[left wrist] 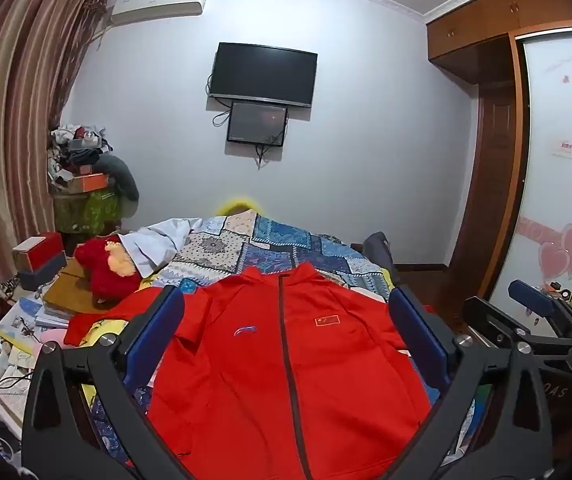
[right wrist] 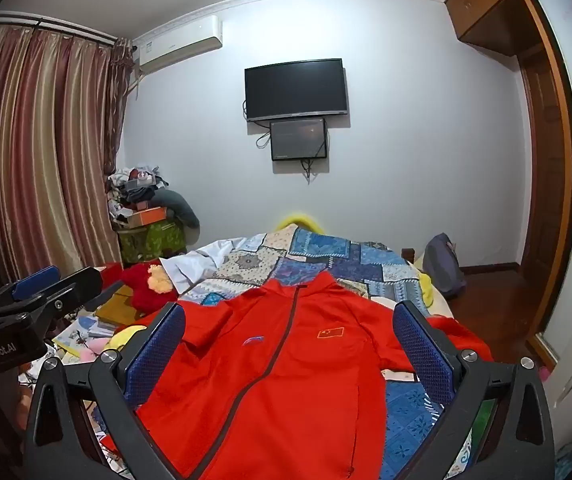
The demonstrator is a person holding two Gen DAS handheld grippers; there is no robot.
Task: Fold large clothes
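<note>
- Left wrist view: the left tongs [left wrist: 286,328] stand wide open above the bed, holding nothing, with the red jacket [left wrist: 286,372] showing between the two blue pads [left wrist: 154,336].
- The red jacket lies front-up on the patchwork quilt [left wrist: 286,240], collar toward the far wall, its dark zipper [left wrist: 287,360] closed and running toward the near edge (a small flag patch sits right of the zipper, a logo left of it).
- One sleeve spreads out to the left over the clutter beside the bed; the other reaches right, past the right pad.
- Right tongs [left wrist: 533,300] appear at the right edge of this view, beside the left pair; from here I cannot tell their gap.
- Right wrist view: the right tongs [right wrist: 289,336] are also spread wide with nothing gripped, the jacket [right wrist: 278,380] lying between and beyond the fingers [right wrist: 425,340].
- The left tongs [right wrist: 42,284] show at the left edge of that view, apart from the cloth.
- A red plush toy [left wrist: 106,268] rests on the left side of the bed, just beside a white garment [left wrist: 162,240] on the quilt.
- On the far wall hang a dark television [left wrist: 264,74] and a smaller screen [left wrist: 257,123] just under it.
- Striped curtains [left wrist: 14,140] cover the left; a wooden wardrobe [left wrist: 497,32] stands on the right.
</note>
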